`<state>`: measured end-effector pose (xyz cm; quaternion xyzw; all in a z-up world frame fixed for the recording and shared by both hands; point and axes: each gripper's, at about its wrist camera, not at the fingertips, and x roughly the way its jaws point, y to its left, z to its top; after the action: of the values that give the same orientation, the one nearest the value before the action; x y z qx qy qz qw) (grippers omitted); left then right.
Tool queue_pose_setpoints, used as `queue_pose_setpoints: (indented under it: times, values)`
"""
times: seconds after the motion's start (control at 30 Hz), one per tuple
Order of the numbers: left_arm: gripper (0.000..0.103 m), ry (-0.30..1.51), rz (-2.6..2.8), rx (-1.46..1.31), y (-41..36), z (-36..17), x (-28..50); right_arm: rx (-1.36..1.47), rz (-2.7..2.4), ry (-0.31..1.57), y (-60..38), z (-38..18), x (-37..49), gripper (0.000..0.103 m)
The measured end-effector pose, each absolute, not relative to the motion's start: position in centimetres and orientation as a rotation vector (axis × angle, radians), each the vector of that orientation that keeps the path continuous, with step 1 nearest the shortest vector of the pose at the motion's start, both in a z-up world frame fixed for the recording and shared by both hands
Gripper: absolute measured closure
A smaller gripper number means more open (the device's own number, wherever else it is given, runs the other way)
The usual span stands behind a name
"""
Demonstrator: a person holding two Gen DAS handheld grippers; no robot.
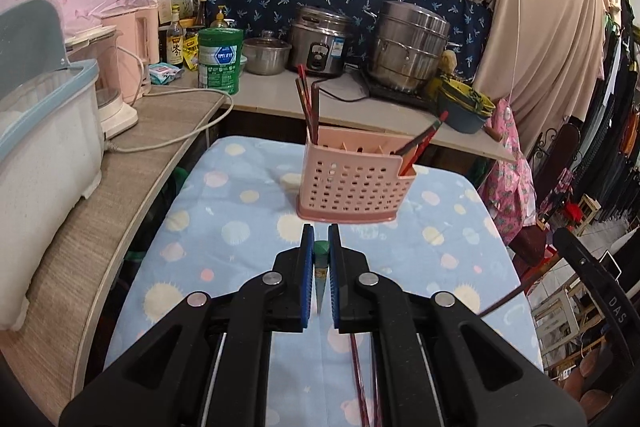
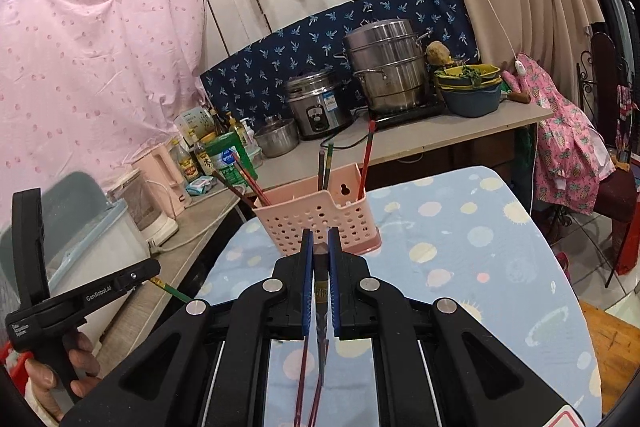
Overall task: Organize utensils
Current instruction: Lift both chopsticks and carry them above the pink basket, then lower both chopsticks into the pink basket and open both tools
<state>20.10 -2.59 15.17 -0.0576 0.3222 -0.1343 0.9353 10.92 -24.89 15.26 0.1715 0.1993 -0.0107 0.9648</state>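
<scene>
Fingers of left gripper (image 1: 321, 239) pinch a green chopstick (image 1: 321, 269); right gripper (image 2: 321, 241) clamps a dark chopstick (image 2: 321, 283). Pink holder (image 1: 354, 175) stands just ahead of both.

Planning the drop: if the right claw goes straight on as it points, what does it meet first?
Probably the pink holder, right ahead of the right claw, which grips a dark chopstick; depth is unclear.

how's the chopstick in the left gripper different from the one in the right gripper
The left gripper pinches a green chopstick; the right gripper pinches a dark brown chopstick. The green end looks blunt, the brown end more pointed. Both jaws are closed, each chopstick end facing the pink holder.
</scene>
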Motion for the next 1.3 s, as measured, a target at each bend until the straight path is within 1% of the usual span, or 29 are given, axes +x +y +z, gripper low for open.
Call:
queue_pose_setpoints:
  times: [0.27,0.6,0.73,0.93,1.3]
  values:
    - [0.096,0.583,-0.283,-0.128,-3.6,19.5,23.5,0.358,0.006,0.316,-26.0,19.5,15.2,0.096]
    - [0.096,0.403,-0.256,-0.157,-5.2,26.3,28.2,0.38,0.018,0.193,-27.2,25.1,22.0,0.096]
    - [0.096,0.344,-0.229,-0.156,-5.9,27.5,30.5,0.392,0.013,0.15,-27.8,26.7,24.6,0.096]
    - [0.096,0.339,-0.208,-0.157,-6.8,26.6,34.5,0.393,-0.019,0.139,-28.5,26.6,28.7,0.096]
    - [0.096,0.436,-0.205,-0.142,-7.7,21.2,37.6,0.351,-0.04,0.282,-28.1,20.3,33.7,0.096]
